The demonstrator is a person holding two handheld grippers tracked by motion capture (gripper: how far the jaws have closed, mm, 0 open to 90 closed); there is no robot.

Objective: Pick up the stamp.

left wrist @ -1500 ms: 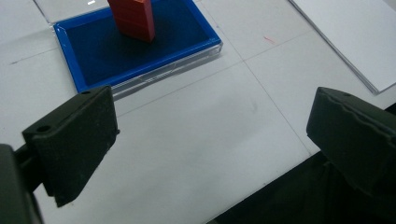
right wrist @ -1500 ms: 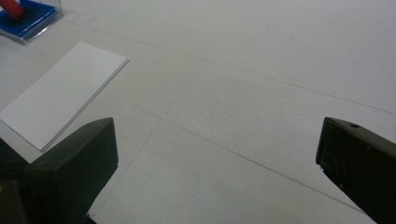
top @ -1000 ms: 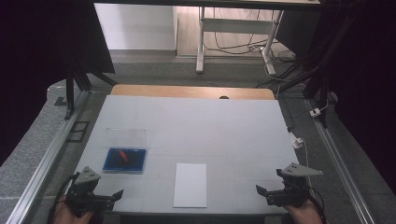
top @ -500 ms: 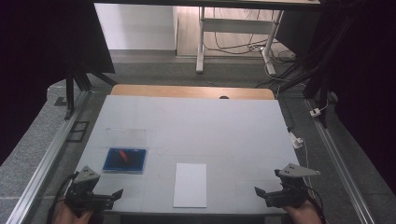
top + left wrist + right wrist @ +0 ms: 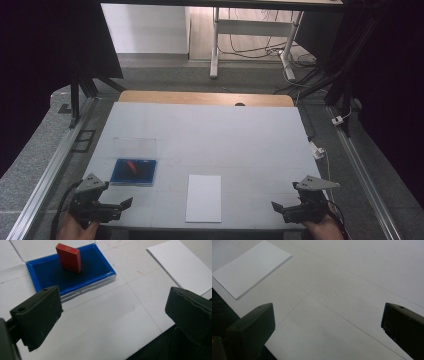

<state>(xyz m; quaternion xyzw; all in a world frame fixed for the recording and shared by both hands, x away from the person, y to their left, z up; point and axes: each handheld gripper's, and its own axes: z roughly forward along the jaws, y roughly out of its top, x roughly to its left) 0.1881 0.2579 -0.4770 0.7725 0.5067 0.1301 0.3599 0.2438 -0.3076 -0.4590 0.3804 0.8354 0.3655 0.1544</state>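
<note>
A blue tray (image 5: 145, 176) lies at the near left of the white table, with a small red block (image 5: 131, 166) standing in it. In the left gripper view the red block (image 5: 68, 257) stands upright, tilted a little, on the blue tray (image 5: 47, 273) ahead of the jaws. My left gripper (image 5: 122, 206) (image 5: 112, 315) hovers open over the near left edge, short of the tray, holding nothing. A white sheet of paper (image 5: 204, 197) (image 5: 182, 265) (image 5: 249, 267) lies at the near middle. My right gripper (image 5: 277, 207) (image 5: 329, 322) is open and empty at the near right edge.
A clear lid (image 5: 135, 147) rests just behind the blue tray. A wooden strip (image 5: 200, 98) borders the table's far edge. Metal rails (image 5: 47, 175) run along both sides, and a white cable plug (image 5: 318, 151) lies at the right edge.
My right gripper has drifted slightly left and toward the near edge. The left gripper has hardly moved. Nothing on the table has shifted.
</note>
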